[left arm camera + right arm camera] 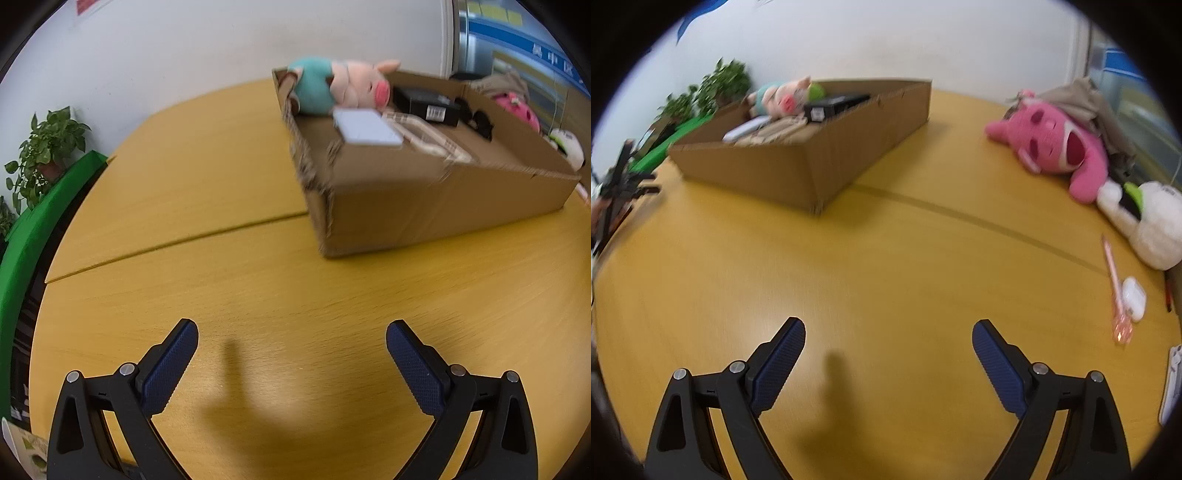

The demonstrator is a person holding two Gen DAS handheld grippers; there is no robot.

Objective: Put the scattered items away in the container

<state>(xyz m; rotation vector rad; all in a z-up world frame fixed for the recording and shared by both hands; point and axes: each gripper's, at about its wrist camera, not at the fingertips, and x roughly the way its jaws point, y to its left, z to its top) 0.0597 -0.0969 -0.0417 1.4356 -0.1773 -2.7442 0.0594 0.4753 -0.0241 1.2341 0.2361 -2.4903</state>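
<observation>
A cardboard box point(424, 206) stands on the yellow table point(258, 295), ahead and right of my left gripper point(291, 332), which is open and empty above bare table. The box holds a pig plush point(351, 86), a black box point(428, 103), a white card point(365, 127) and clear packaging. In the right wrist view the box point(798, 166) is ahead left. My right gripper point(888, 332) is open and empty. A pink plush point(1056, 144), a white plush point(1152, 229), a pink pen point(1115, 284) and a white earbud case point(1134, 297) lie at the right.
A potted plant point(48, 147) and a green board point(33, 236) stand beyond the table's left edge. A beige cloth point(1086, 99) lies behind the pink plush. A white object point(1172, 384) sits at the far right edge. A seam runs across the table.
</observation>
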